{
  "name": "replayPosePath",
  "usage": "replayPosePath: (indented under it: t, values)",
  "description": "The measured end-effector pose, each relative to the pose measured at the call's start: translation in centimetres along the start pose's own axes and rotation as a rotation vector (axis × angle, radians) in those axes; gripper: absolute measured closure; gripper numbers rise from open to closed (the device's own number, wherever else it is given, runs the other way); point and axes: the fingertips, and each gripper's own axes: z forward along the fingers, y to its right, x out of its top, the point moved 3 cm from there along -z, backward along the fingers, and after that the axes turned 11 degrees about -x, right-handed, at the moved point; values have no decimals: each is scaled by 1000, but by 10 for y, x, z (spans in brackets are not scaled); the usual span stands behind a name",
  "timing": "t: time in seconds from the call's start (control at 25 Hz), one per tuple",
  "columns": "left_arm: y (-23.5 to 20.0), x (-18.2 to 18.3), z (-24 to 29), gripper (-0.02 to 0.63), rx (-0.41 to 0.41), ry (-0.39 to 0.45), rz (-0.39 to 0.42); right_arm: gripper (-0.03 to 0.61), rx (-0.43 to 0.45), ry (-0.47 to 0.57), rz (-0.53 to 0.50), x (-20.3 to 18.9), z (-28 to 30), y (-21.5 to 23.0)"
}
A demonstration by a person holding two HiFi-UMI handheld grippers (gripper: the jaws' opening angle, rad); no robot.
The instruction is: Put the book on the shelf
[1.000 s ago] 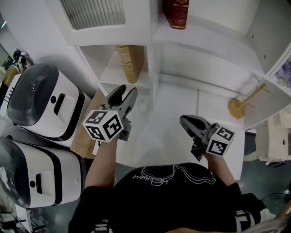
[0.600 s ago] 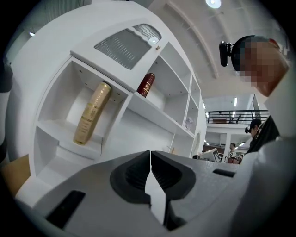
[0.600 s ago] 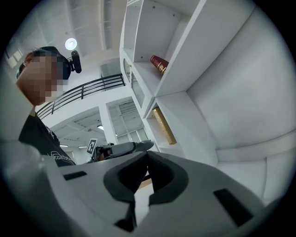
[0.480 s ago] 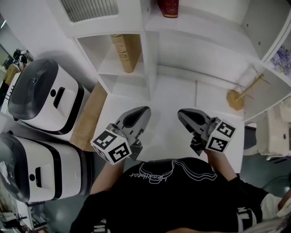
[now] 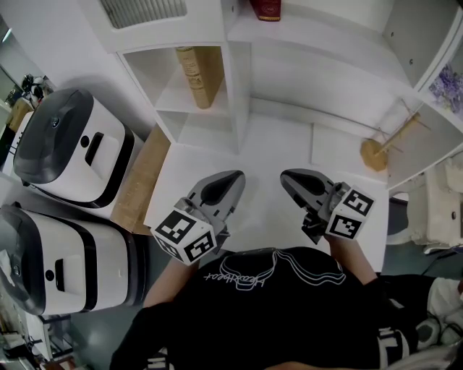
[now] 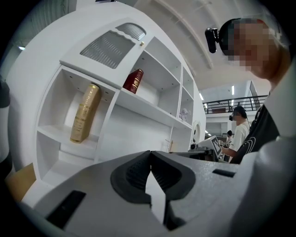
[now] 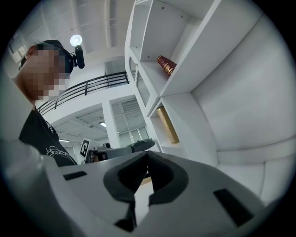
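Back from gold book (image 5: 194, 76), left hand-held gripper (image 5: 235, 178) closed empty; gripper views confirm right hand-held gripper (image 5: 286, 178) likewise.

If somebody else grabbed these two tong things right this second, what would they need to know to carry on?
The left tongs are shut and empty, well back from the shelf.
The right tongs are shut and empty too, just beside them.
The gold book stands in the shelf's narrow left compartment. A red book sits on a higher board.
Done: the book appears shelved.
Left: probably nothing, except perhaps checking that the gold book stands steady.
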Motion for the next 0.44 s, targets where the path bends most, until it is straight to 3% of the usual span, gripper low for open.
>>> replayPosePath:
  t: [0.44]
  values:
    - [6,-2,1,609,-11,0,1,572,9,0,-4,0,-3,-3]
